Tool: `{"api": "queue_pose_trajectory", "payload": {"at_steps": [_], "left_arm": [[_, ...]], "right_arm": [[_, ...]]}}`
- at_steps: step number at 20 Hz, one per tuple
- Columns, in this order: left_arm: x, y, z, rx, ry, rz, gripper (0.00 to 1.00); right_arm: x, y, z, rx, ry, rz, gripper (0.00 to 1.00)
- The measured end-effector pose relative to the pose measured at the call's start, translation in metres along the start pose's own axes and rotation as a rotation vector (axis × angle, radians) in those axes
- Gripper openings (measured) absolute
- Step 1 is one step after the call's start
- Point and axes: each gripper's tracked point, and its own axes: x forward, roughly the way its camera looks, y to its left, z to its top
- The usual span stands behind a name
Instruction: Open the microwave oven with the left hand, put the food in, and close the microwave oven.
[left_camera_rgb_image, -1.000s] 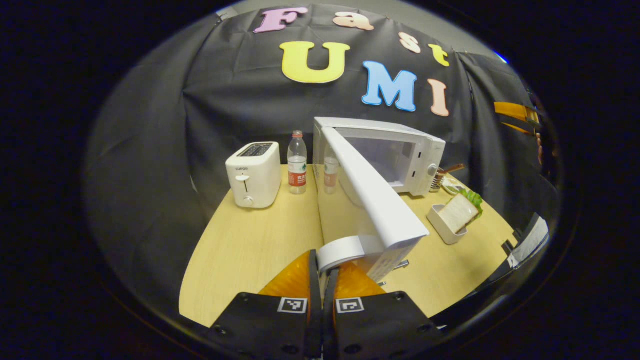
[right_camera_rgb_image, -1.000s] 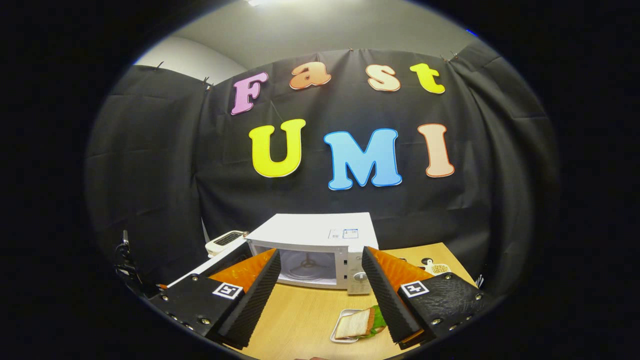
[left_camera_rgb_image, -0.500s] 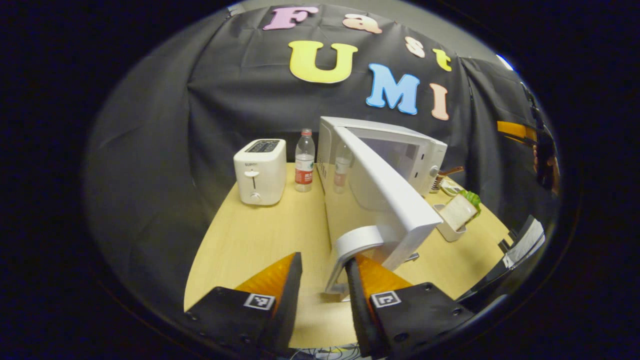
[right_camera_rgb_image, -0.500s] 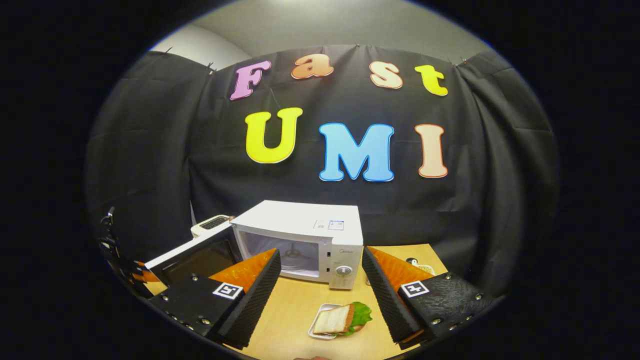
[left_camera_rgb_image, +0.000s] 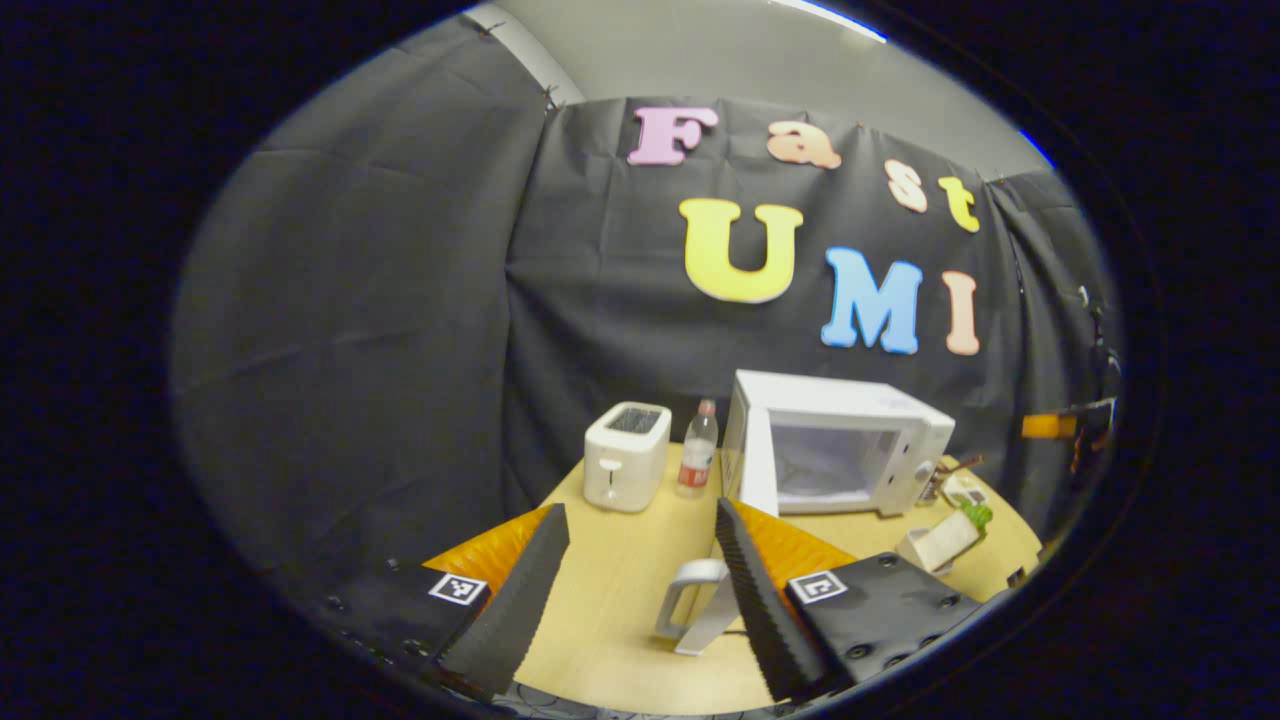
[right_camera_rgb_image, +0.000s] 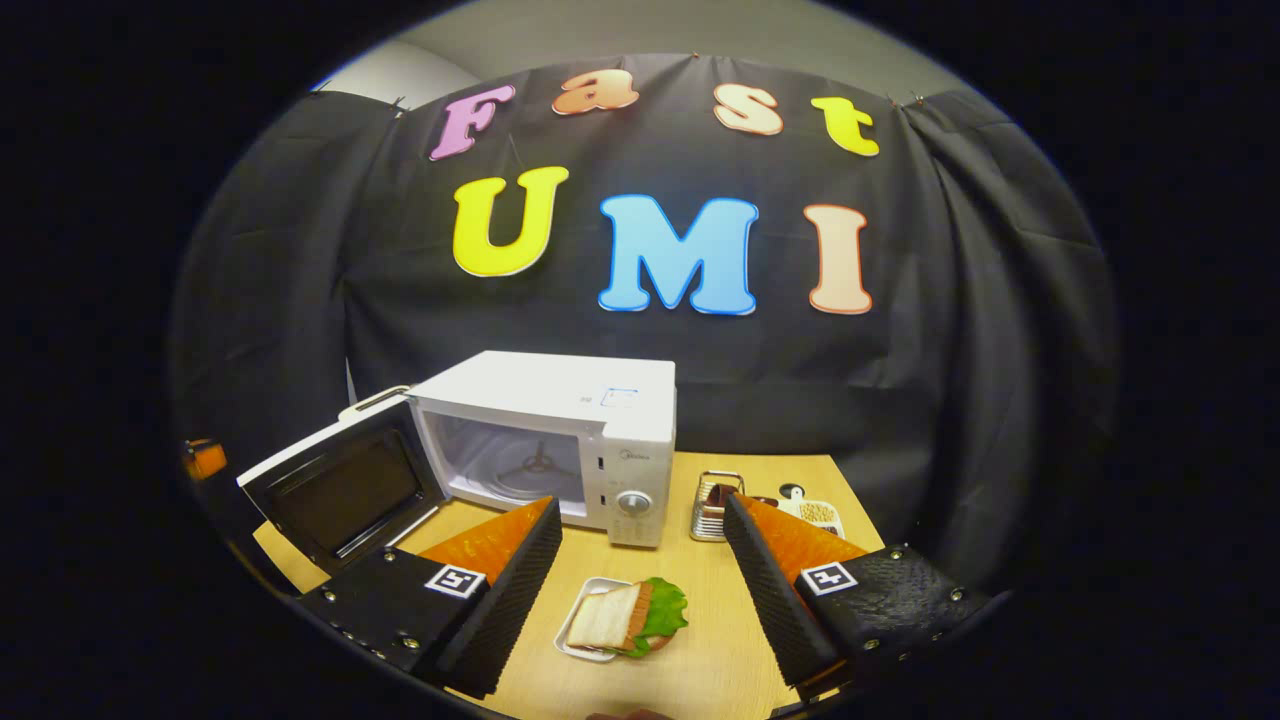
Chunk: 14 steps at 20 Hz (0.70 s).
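Observation:
The white microwave (right_camera_rgb_image: 560, 420) stands on the wooden table (right_camera_rgb_image: 720, 650) with its door (right_camera_rgb_image: 340, 490) swung wide open to the left and an empty cavity behind it. A sandwich with lettuce lies in a small white tray (right_camera_rgb_image: 625, 620) in front of the microwave, just below and between the fingers of my open right gripper (right_camera_rgb_image: 642, 510). My left gripper (left_camera_rgb_image: 640, 520) is open too. The door's white handle (left_camera_rgb_image: 690, 600) hangs free between its fingers, close to the right-hand one. Beyond it are the microwave (left_camera_rgb_image: 850, 440) and the tray (left_camera_rgb_image: 940, 540).
A white toaster (left_camera_rgb_image: 625, 455) and a water bottle (left_camera_rgb_image: 697, 463) stand left of the microwave. A metal grater (right_camera_rgb_image: 712, 505) and a small white board (right_camera_rgb_image: 815, 512) sit to its right. The black cloth wall closes in the table behind and at the sides.
My left gripper has opened, let go of the door handle and drawn back and up. The door stays wide open. My right gripper has tilted down over the sandwich.

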Motion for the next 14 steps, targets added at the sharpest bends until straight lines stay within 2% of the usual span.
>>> {"api": "queue_pose_trajectory", "payload": {"at_steps": [1,3,6,9,11,14], "left_arm": [[-0.009,-0.016,0.029,0.006,-0.061,0.012,0.97],[-0.007,-0.055,0.073,0.051,-0.147,0.006,0.96],[0.009,-0.133,0.116,0.07,-0.2,-0.06,0.97],[0.025,-0.2,0.138,0.054,-0.227,-0.106,0.94],[0.031,-0.235,0.147,0.056,-0.235,-0.135,0.96],[0.036,-0.258,0.157,0.062,-0.239,-0.124,0.97]], "right_arm": [[0.005,-0.006,-0.01,0.032,0.035,0.001,0.99],[0.015,-0.017,-0.031,0.097,0.101,0.019,0.99],[0.028,-0.023,-0.065,0.168,0.205,0.056,0.99],[0.036,-0.015,-0.112,0.247,0.363,0.113,1.0],[0.04,-0.012,-0.138,0.302,0.452,0.143,1.0],[0.05,-0.005,-0.159,0.356,0.525,0.188,1.0]]}}
